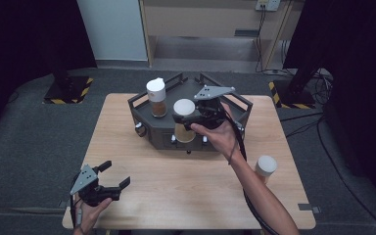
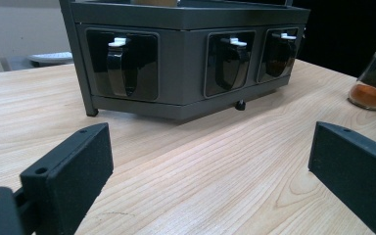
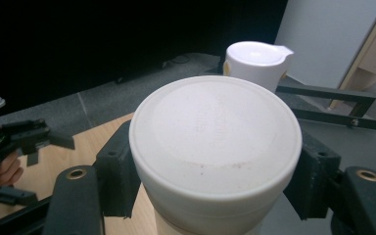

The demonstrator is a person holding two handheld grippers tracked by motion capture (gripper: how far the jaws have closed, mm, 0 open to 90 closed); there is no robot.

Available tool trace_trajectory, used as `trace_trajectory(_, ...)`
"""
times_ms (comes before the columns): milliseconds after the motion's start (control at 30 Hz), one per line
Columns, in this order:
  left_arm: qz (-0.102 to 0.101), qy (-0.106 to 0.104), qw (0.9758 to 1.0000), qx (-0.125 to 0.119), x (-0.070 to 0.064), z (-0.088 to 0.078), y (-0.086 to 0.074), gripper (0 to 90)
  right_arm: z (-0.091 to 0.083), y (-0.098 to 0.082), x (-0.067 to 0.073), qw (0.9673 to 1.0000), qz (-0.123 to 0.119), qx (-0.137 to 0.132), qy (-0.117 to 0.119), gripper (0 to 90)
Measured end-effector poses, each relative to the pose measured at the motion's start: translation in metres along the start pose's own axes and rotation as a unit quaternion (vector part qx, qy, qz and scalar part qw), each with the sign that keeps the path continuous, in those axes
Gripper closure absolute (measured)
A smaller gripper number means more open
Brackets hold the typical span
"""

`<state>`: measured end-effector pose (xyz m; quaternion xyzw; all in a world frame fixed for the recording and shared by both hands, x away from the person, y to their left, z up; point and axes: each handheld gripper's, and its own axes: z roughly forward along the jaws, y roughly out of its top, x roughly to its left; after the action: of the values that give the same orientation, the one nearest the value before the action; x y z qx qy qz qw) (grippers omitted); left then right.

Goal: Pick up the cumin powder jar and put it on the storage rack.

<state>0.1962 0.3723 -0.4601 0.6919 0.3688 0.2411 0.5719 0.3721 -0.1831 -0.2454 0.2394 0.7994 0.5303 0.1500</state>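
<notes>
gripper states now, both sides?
Left gripper: open, holding nothing, low over the table.
Right gripper: shut on the white-lidded spice jar, above the rack.

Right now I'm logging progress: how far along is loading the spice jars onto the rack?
Done: one jar stands on the rack. In hand: the right gripper clamps a white-lidded jar over it. Left: another jar waits on the table.

I see the jar with a white lid and tan contents, upright, held above the front edge of the dark rack near the counter's far edge.
</notes>
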Motion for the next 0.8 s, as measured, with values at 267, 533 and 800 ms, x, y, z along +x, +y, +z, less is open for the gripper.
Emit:
trace_trajectory(267, -0.001, 0.000, 1.0000, -0.001, 0.000, 0.000, 0.000, 1.7, 0.011, 0.014, -0.003, 0.9993, 0.012, 0.004, -0.036, 33.4)
trace_trajectory(533, -0.003, 0.002, 1.0000, -0.002, 0.001, 0.000, -0.001, 1.8, 0.024, 0.018, -0.016, 0.9977, 0.022, 0.000, -0.064, 33.4)
trace_trajectory(800, -0.001, 0.002, 1.0000, 0.000, 0.000, 0.000, 0.000, 1.9, 0.039, 0.020, -0.026, 0.9954, 0.024, -0.001, -0.092, 33.4)
